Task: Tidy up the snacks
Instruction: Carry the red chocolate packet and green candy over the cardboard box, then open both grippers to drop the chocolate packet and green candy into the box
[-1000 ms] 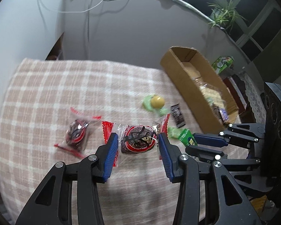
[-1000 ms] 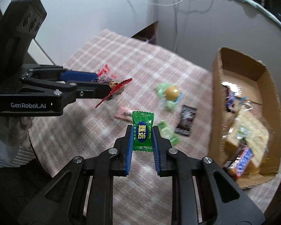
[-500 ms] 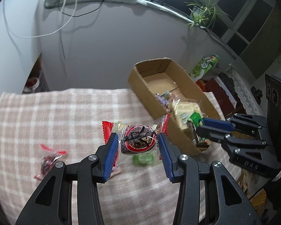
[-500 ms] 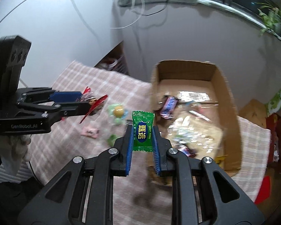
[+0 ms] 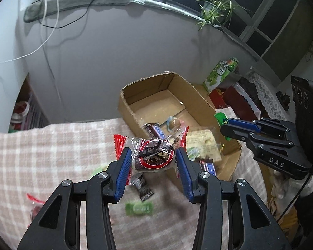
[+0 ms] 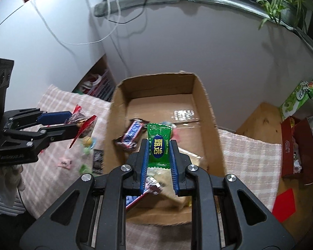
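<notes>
My left gripper (image 5: 154,162) is shut on a clear red-edged snack packet (image 5: 153,156) and holds it in the air near the left wall of the open cardboard box (image 5: 127,108). My right gripper (image 6: 158,152) is shut on a green candy packet (image 6: 158,145) and holds it above the inside of the cardboard box (image 6: 210,114). The box holds a blue chocolate bar (image 6: 132,135) and other wrapped snacks. Each gripper shows in the other's view: the right gripper (image 5: 225,123), the left gripper (image 6: 73,123).
The checked tablecloth (image 5: 41,156) carries loose snacks: a green packet (image 5: 138,208), a dark packet (image 5: 144,189) and a red-edged packet (image 5: 34,204). A green carton (image 5: 221,73) and red boxes (image 6: 296,145) stand to the right of the table. The wall is close behind.
Both grippers have moved toward the box with their packets still held. The right gripper now sits over the box interior; the left one has come up to the box's left side.
</notes>
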{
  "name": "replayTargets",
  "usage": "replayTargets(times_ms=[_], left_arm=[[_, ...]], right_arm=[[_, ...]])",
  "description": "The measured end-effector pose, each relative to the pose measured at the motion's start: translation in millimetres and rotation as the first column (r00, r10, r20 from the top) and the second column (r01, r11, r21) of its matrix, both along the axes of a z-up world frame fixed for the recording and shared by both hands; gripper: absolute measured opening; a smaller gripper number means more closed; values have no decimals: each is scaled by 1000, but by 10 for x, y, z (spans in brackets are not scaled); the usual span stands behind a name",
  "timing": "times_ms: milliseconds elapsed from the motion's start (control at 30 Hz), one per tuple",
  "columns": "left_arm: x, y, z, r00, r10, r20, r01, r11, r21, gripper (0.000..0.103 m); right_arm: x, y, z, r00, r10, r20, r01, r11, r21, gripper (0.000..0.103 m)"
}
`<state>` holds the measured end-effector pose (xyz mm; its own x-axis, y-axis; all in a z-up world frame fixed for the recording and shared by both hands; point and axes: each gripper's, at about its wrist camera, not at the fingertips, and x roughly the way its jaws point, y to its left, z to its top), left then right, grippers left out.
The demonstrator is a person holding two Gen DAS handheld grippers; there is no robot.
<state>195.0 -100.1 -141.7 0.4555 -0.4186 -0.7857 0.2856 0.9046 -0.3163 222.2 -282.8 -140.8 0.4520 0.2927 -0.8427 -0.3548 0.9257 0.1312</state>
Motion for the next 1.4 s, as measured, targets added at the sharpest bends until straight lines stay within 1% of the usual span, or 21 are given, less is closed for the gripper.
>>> replayTargets(times_ms=[100, 400, 533, 600, 633, 667, 800, 867, 900, 1000, 1067, 1167, 1333, 1400], left_arm=[[107, -100, -17, 1000, -9, 0, 9, 1000, 5, 43], [333, -332, -76, 999, -36, -2, 36, 999, 32, 43], [382, -396, -106, 999, -41, -6, 41, 998, 39, 43], [394, -407, -123, 999, -44, -18, 45, 998, 43, 45], [394, -412, -134, 999, -46, -24, 47, 998, 43, 45], [405, -421, -140, 998, -50, -27, 51, 998, 44, 45], [405, -419, -149, 998, -54, -32, 56, 997, 47, 46], [411, -410, -158, 998, -52, -38, 53, 998, 41, 46], [415, -416, -157, 998, -52, -39, 54, 998, 41, 46], [428, -436, -148, 997, -67, -43, 68, 997, 38, 47], [409, -446, -133, 997, -70, -36, 72, 996, 45, 52], [393, -426, -114, 998, -61, -28, 62, 997, 46, 52], [342, -296, -53, 999, -40, -12, 41, 998, 44, 52], [313, -187, -6, 1000, -24, -5, 25, 999, 37, 52]], right_arm=[[112, -55, -51, 1000, -18, -10, 18, 1000, -7, 20], [282, -132, -173, 998, -48, -34, 48, 999, -4, 20], [310, -134, -216, 998, -54, -36, 54, 998, -15, 24], [317, -143, -229, 997, -65, -37, 64, 998, -22, 32], [314, -153, -229, 997, -73, -34, 72, 997, -24, 46], [310, -166, -223, 996, -79, -29, 78, 997, -20, 58], [277, -193, -191, 995, -96, -21, 96, 995, -11, 66], [261, -206, -178, 995, -100, -23, 100, 995, -7, 75], [252, -215, -173, 995, -100, -26, 100, 995, 2, 77], [222, -246, -176, 993, -108, -46, 109, 994, 24, 77], [189, -264, -181, 992, -115, -50, 116, 993, 30, 77], [145, -266, -181, 992, -121, -42, 122, 992, 25, 77], [27, -256, -143, 993, -118, -25, 119, 991, 60, 77], [-31, -228, -131, 994, -101, -32, 103, 991, 87, 77]])
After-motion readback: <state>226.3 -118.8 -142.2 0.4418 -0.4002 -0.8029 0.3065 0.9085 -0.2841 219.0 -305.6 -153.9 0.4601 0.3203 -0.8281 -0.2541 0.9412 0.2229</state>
